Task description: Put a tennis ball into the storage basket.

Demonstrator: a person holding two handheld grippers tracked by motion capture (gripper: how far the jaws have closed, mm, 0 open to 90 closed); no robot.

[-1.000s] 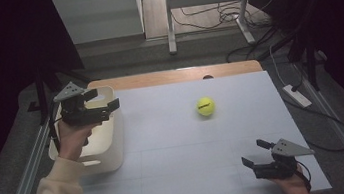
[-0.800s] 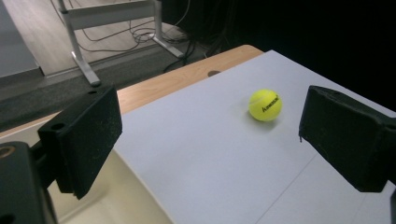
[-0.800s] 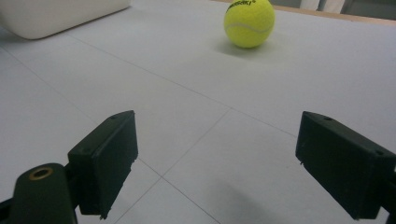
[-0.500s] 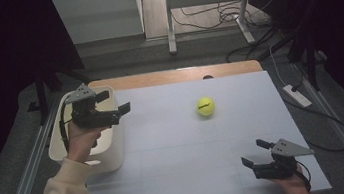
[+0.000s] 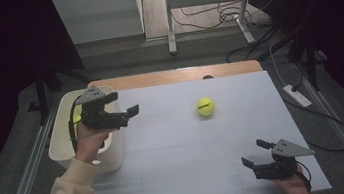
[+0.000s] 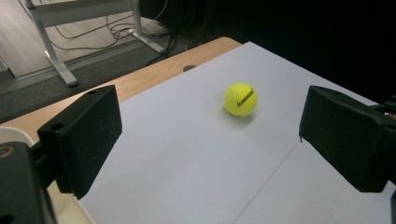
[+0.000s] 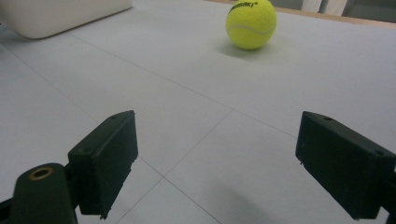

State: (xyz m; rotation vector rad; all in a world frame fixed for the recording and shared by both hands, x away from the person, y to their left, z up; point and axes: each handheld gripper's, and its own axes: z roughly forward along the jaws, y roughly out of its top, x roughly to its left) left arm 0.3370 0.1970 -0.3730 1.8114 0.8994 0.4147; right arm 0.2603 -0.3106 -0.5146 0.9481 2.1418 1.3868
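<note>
A yellow tennis ball (image 5: 205,106) lies on the white table top, right of centre toward the far side. My left gripper (image 5: 123,106) hovers open and empty over the right rim of a white bin (image 5: 60,142), pointing toward the ball. In the left gripper view the ball (image 6: 240,99) sits well ahead between the wide-apart jaws of that gripper (image 6: 210,135). My right gripper (image 5: 254,152) rests open and empty near the table's front right edge. The right gripper view has the ball (image 7: 251,23) far ahead of this gripper (image 7: 215,163).
The bin stands at the table's left edge, and its side (image 7: 60,14) appears in the right gripper view. A small yellow patch (image 5: 77,119) shows inside it; what it is I cannot tell. A wooden strip (image 5: 172,76) borders the far edge. Cables (image 5: 313,108) lie on the floor at right.
My left gripper has moved right, from above the bin's middle to its right rim, toward the ball. The right gripper and the ball have stayed put.
</note>
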